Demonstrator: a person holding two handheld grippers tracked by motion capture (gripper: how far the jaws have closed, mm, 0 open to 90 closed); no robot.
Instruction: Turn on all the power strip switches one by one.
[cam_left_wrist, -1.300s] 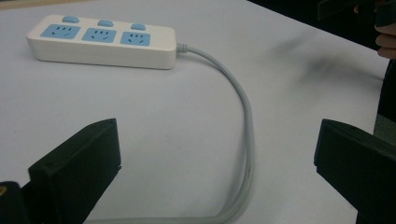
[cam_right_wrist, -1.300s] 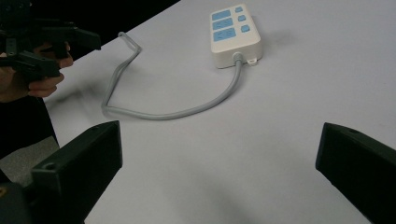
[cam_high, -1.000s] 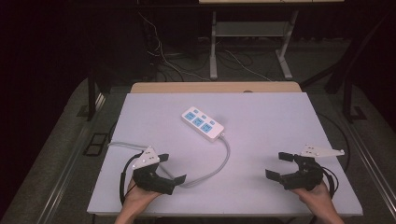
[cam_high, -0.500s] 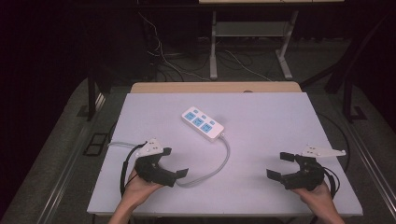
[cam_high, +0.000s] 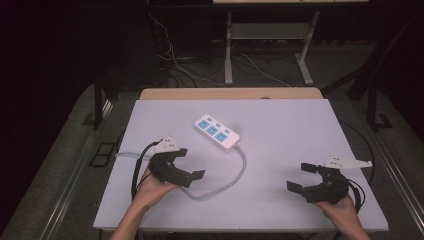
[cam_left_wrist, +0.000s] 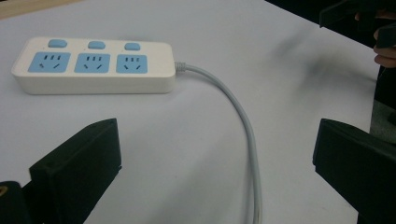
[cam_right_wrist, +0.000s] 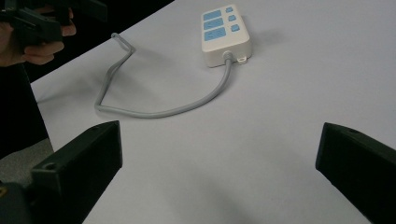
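2 grippers sit low at your edge of the table (cam_high: 280, 200) in the high view. The left gripper (cam_high: 192, 176) is spread wide and empty, just beside the cord (cam_high: 243, 165); the right gripper (cam_high: 302, 177) is spread wide too, well apart from everything. The strip (cam_high: 217, 132) lies flat near the table's middle, angled, with its cord looping back toward your left hand (cam_high: 150, 189).

From the left gripper view, the strip (cam_left_wrist: 93, 65) lies ahead with 3 sockets facing up, and the cord (cam_left_wrist: 243, 126) runs down between your jaws. Close here and you pinch cord, not strip; pull on it and the strip will likely swing or drag instead of lifting clean.

From the right gripper view, the strip (cam_right_wrist: 225, 31) is far off, cord end toward you, and the cord (cam_right_wrist: 154, 112) bends across bare table. Its far end seems to run off the left edge, though that part is dim; if it hangs there, it could tug the strip askew. Reaching across with both, you risk knocking the other gripper (cam_right_wrist: 37, 23).
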